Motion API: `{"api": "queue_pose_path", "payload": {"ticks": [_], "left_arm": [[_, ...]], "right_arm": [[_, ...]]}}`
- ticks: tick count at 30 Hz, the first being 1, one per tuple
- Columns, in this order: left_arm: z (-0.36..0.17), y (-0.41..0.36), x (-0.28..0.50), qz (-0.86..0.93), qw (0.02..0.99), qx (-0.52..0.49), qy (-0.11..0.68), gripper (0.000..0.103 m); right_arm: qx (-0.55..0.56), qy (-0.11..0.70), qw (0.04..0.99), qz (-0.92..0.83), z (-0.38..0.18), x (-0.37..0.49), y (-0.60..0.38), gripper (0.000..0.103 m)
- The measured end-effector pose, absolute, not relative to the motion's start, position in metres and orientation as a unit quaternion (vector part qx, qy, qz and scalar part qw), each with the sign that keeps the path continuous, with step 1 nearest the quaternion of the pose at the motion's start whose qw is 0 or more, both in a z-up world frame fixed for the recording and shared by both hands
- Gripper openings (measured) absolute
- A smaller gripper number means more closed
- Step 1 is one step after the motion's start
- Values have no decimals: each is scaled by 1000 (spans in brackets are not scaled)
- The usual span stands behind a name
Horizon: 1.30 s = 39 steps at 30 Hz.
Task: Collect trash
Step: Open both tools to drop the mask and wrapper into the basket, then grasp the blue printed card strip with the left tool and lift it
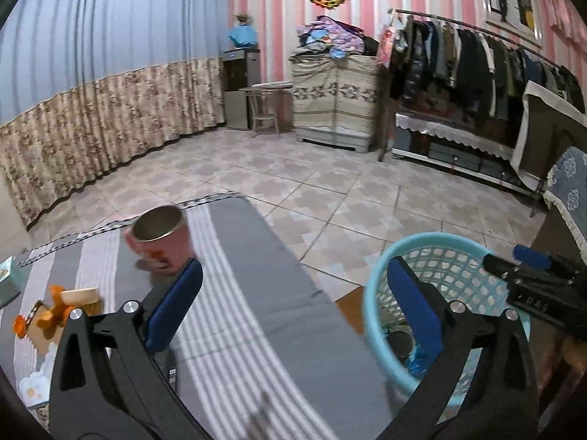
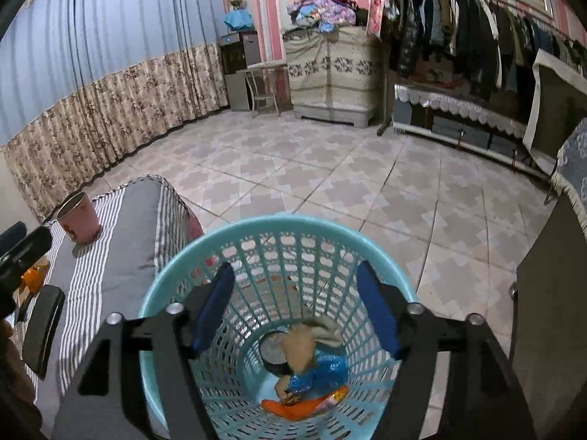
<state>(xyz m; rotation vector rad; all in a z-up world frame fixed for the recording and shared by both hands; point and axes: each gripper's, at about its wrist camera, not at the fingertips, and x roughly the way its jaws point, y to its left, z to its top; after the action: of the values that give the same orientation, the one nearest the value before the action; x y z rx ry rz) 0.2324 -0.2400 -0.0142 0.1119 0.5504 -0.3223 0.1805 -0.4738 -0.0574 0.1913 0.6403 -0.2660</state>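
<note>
A light blue plastic basket (image 2: 279,242) stands on the floor beside the striped table. It holds trash: a beige scrap (image 2: 304,344), a blue wrapper (image 2: 323,370), an orange wrapper (image 2: 301,409) and a round dark lid (image 2: 271,348). My right gripper (image 2: 295,315) is open and empty, right above the basket's mouth. My left gripper (image 1: 293,300) is open and empty over the table's grey striped cloth (image 1: 256,311); the basket (image 1: 433,242) is on its right. Orange wrappers (image 1: 51,315) and a small round tub (image 1: 80,295) lie at the table's left. A pink cup (image 1: 161,234) stands behind them.
A teal box (image 1: 7,282) sits at the table's far left edge. A dark cabinet (image 2: 550,311) stands right of the basket. Tiled floor (image 2: 330,168) stretches to a clothes rack (image 2: 477,18), a covered dresser (image 2: 330,69) and curtains (image 2: 110,73).
</note>
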Motion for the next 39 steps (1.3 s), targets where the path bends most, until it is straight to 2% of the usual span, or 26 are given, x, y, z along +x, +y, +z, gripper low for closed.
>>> {"api": "queue_pose_path", "payload": {"ticks": [4,10,20,27,39], "left_arm": [[-8,-211,230,-139,953,41,268,97],[-4,-159,221,-104,959,28,263,97],[-19,-67,212,-41,957,23,286,97],[-47,-14,206,-10,948,30,316,97],[-85,17,230,4,923,20,384,97]], "right_arm": [[82,297,942,-134,-48,176,-461,86],[63,276,952,-119,-37,173,-428,92],[62,280,957,-47,-39,170,-340,93],[18,292,955,-43,-46,175,-291,93],[-3,318,948,-27,-57,186,-269,93]]}}
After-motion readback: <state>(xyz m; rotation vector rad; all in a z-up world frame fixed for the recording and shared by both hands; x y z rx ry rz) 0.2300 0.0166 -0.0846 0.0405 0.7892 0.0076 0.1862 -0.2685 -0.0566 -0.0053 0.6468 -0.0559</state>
